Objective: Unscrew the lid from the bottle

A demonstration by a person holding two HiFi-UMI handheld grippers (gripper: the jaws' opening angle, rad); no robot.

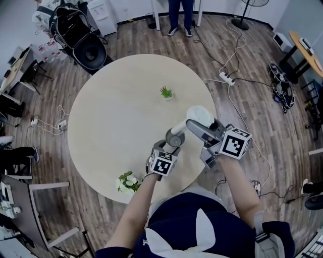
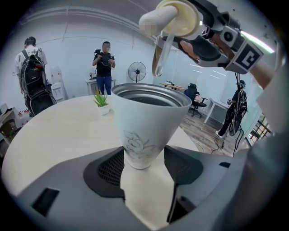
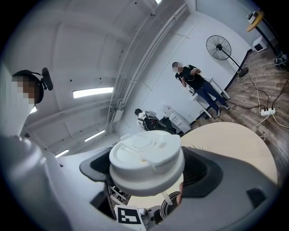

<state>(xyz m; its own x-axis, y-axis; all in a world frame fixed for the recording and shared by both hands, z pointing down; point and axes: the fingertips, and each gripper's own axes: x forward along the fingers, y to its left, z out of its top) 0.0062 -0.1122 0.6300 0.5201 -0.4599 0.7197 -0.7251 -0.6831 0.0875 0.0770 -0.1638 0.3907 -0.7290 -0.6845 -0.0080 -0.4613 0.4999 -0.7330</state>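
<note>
A white bottle (image 2: 149, 122) with a faint flower print stands between my left gripper's (image 2: 143, 155) pads, its metal-rimmed mouth uncovered. That gripper is shut on the bottle's narrow lower part. In the head view the bottle (image 1: 177, 132) is over the near right of the round table (image 1: 111, 116), with the left gripper (image 1: 170, 147) below it. The white lid (image 3: 146, 160) is separate from the bottle, and my right gripper (image 3: 146, 176) is shut on it. The lid (image 2: 174, 20) hangs above and to the right of the bottle's mouth, a strap dangling from it. In the head view the lid (image 1: 200, 114) sits at the right gripper's (image 1: 201, 126) tips.
A small green potted plant (image 1: 166, 92) stands near the table's middle. White flowers (image 1: 126, 183) lie at its near edge. A person (image 1: 180, 15) stands beyond the table, a black stroller (image 1: 78, 35) at the far left, and cables (image 1: 229, 78) on the floor to the right.
</note>
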